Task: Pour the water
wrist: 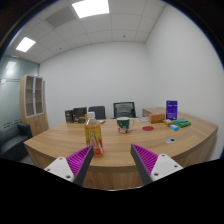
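An orange and yellow carton stands on the long wooden table, just ahead of my left finger. A green mug sits farther back near the table's middle, beyond the fingers. My gripper hangs in front of the table's near edge, open, with nothing between its purple pads. The carton's lower part is partly behind the left finger.
A red round lid or coaster lies right of the mug. A purple box and green packs stand at the table's right end. Office chairs line the far side. A wooden cabinet stands at the left wall.
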{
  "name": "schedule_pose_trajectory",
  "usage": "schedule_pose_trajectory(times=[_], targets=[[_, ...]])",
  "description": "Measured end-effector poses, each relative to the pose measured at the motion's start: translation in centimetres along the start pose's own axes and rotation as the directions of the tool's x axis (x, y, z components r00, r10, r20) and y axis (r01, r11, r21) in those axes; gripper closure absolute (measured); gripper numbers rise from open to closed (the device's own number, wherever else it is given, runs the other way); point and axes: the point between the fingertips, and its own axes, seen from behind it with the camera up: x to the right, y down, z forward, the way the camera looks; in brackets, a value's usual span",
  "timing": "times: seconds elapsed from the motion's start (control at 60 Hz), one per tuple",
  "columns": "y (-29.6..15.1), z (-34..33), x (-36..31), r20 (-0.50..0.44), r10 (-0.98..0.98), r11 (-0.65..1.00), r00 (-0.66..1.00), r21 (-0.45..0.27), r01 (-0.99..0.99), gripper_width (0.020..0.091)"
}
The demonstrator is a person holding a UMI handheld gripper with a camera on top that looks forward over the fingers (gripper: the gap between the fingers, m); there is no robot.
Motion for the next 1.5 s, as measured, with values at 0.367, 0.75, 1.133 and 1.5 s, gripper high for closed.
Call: schedule_pose_trajectory(times=[0.367,0.75,1.133,1.5], targets=[[-0.7,14.9,-7.6,0.063,-0.062,0.998,0.996,0.01,0.061,0.0284],[-0.1,21.4,-8.2,0.002,-0.102,0.994,0.995,-0.028,0.102,0.0638],[-3.6,24.4,-5.6,0.088,0.081,0.995,0.993,-0.073,-0.074,0.0665],[-12.9,35.6,-2.2,0.163,0.834,0.533,0.528,0.011,-0.846,0.0665]])
